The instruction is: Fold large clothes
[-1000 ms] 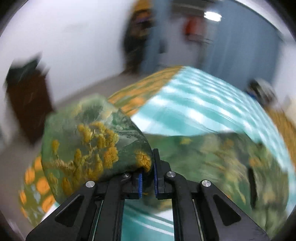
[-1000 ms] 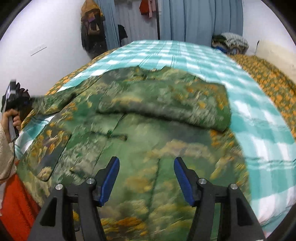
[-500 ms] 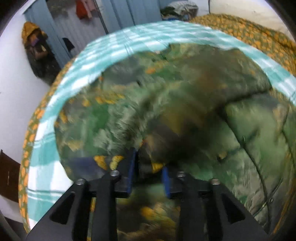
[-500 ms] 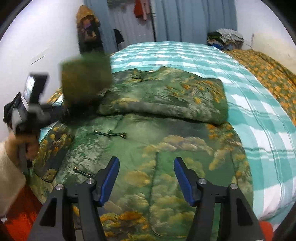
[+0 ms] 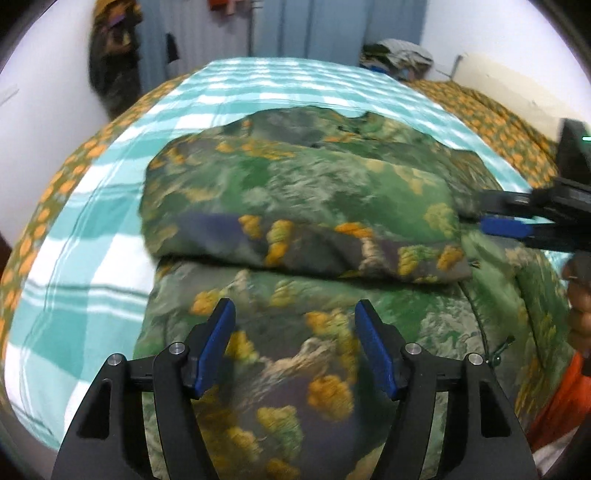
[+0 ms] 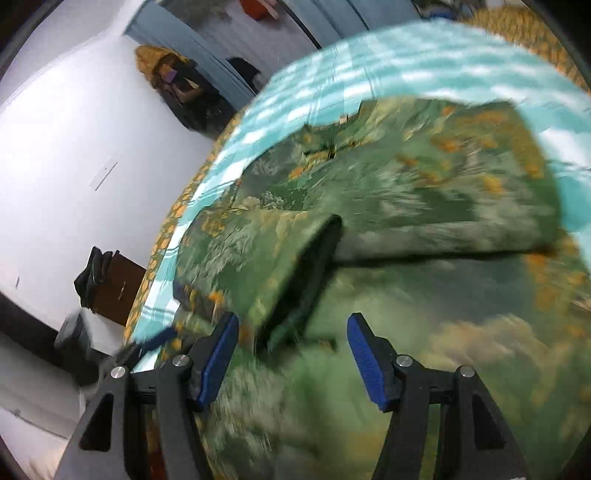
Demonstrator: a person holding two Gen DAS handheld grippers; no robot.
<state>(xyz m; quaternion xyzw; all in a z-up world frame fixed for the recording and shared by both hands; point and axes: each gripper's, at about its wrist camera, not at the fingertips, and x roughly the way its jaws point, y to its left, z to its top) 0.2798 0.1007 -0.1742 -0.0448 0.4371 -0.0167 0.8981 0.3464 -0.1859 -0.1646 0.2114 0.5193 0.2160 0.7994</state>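
A large green padded jacket with orange and yellow tree print [image 5: 295, 206] lies on the bed, also in the right wrist view [image 6: 424, 206]. Both sleeves are folded across its chest; the left sleeve's dark cuff opening [image 6: 314, 273] faces my right gripper. My left gripper [image 5: 295, 347] is open and empty above the jacket's lower body. My right gripper [image 6: 291, 354] is open and empty just short of the cuff. It also shows in the left wrist view [image 5: 517, 225] at the right edge, over the jacket.
The bed has a teal and white checked sheet [image 5: 110, 236] over an orange-flowered cover [image 5: 517, 125]. Folded clothes [image 5: 399, 55] lie at the bed's far end. White walls, blue curtains [image 5: 314, 29], hanging clothes [image 6: 173, 77] and a brown cabinet [image 6: 110, 288] stand around.
My left gripper carried the left sleeve across the jacket, let it go and opened. My right gripper swung left and closer to the folded sleeve's cuff.
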